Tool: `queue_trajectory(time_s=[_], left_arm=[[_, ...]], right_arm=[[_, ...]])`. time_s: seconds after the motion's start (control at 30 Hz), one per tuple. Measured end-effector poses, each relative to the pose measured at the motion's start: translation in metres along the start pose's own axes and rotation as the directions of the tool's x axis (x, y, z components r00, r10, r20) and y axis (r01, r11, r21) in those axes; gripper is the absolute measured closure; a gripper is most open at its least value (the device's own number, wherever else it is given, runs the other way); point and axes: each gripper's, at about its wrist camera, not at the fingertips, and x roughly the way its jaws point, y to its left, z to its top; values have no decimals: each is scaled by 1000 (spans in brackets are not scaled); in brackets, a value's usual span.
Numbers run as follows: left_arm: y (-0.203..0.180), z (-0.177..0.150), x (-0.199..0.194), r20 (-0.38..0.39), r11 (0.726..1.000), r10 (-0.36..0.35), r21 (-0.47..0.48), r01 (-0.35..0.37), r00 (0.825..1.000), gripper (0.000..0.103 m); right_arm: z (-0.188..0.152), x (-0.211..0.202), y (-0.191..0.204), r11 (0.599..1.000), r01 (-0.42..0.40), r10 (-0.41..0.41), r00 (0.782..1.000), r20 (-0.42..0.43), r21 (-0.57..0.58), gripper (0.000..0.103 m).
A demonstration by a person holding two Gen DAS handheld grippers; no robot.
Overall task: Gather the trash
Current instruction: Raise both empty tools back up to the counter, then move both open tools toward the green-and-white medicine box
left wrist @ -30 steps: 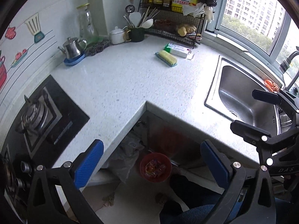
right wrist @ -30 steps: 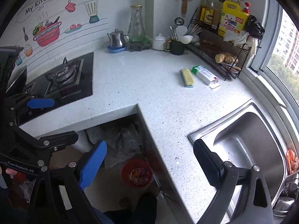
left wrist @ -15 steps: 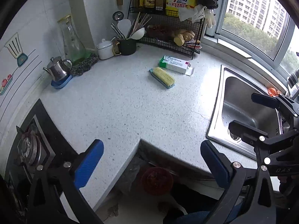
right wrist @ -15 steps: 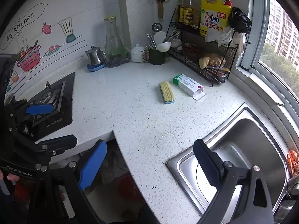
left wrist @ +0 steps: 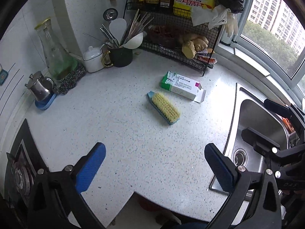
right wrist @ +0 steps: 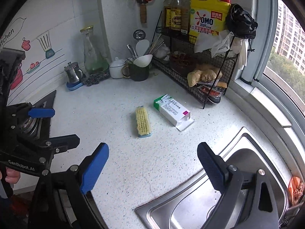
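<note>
A green and white carton [left wrist: 181,87] [right wrist: 171,110] lies on its side on the speckled white counter [left wrist: 118,126], one end flap open. A scrub brush [left wrist: 164,108] [right wrist: 143,121] with yellow bristles and a blue back lies just beside it. My left gripper [left wrist: 155,164] hovers open above the counter's near part, well short of both. My right gripper [right wrist: 152,165] is open too, above the counter edge beside the sink, and shows in the left wrist view [left wrist: 266,122]. Nothing sits between either pair of fingers.
A steel sink [right wrist: 209,200] [left wrist: 259,133] lies to the right, a gas hob [left wrist: 19,173] [right wrist: 32,122] to the left. At the back stand a wire rack [right wrist: 200,72] with bottles and ginger, a utensil mug [left wrist: 122,57], a glass carafe [right wrist: 93,55] and a small steel pot [left wrist: 39,87].
Both grippers have risen and swung forward over the counter. The floor with the red trash bin has dropped out of sight, and the carton and brush now sit nearer the middle of both views.
</note>
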Motion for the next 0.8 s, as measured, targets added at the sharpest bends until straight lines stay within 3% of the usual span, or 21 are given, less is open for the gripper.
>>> queue_trajectory(time_s=[0.4, 0.8], left_arm=[[-18, 51, 89, -115, 997, -18, -81, 9, 993, 0], [-11, 79, 158, -213, 985, -17, -172, -20, 977, 0]], right_arm=[[27, 59, -58, 999, -16, 19, 996, -82, 32, 10], [50, 124, -98, 996, -52, 64, 984, -167, 72, 9]])
